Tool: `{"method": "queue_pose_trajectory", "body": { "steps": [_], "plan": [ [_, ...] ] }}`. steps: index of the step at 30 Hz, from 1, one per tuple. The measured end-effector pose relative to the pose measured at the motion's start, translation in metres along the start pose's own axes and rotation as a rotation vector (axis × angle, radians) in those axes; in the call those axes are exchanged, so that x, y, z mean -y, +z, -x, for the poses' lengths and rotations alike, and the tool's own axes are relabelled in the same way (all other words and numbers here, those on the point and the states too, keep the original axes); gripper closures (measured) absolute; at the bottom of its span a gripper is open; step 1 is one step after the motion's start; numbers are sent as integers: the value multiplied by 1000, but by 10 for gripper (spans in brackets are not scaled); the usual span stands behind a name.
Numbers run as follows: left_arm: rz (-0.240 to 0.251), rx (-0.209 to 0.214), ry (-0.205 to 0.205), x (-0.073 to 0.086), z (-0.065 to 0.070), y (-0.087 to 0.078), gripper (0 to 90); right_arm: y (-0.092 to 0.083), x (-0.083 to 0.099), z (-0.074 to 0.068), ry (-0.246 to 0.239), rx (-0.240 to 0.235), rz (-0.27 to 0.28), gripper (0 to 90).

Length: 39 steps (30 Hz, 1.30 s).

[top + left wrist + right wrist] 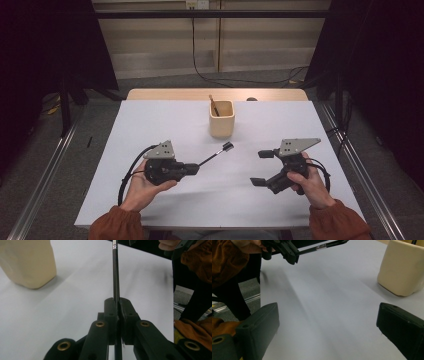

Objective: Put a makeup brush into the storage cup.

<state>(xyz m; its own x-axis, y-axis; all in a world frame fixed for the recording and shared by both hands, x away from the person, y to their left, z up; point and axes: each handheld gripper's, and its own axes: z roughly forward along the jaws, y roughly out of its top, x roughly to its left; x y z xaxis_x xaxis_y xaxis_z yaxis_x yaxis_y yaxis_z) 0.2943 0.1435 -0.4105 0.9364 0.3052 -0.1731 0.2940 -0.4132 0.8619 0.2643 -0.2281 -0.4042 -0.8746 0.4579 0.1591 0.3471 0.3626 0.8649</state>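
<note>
My left gripper point(196, 168) point(117, 302) is shut on a thin black rod point(214, 155) point(115, 277) with a silver band and a small black head. The rod points up and to the right, toward a cream cup point(221, 120) point(27, 262), and its head hangs just above the table short of the cup. A brown stick point(214, 106) leans inside the cup. My right gripper point(260, 168) point(328, 315) stands open over the right half of the table with nothing between its jaws. In the right gripper view the left gripper point(289, 252) and its rod point(322, 247) show at the top, the cup point(402, 267) at the right.
A white sheet covers the table point(165, 200), with a bare wooden strip point(150, 94) along the far edge. Metal floor rails point(45, 170) run along both sides. Dark curtains stand to the left and right, and cables trail on the floor behind.
</note>
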Motion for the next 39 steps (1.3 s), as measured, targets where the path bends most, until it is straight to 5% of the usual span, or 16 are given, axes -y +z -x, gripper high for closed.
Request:
{"method": "queue_pose_trajectory", "body": {
  "steps": [20,30,33,39],
  "plan": [
    [145,27,20,-2,7,10,855,15,-7,-7,-23,-50,63,54],
    [172,22,25,-4,7,11,854,24,-17,-7,1,-52,95,122],
    [178,18,25,-5,8,12,855,25,-21,-6,-4,-100,123,101],
    [196,25,32,-12,9,21,855,27,-35,-7,-2,-104,162,104]
  ]
}}
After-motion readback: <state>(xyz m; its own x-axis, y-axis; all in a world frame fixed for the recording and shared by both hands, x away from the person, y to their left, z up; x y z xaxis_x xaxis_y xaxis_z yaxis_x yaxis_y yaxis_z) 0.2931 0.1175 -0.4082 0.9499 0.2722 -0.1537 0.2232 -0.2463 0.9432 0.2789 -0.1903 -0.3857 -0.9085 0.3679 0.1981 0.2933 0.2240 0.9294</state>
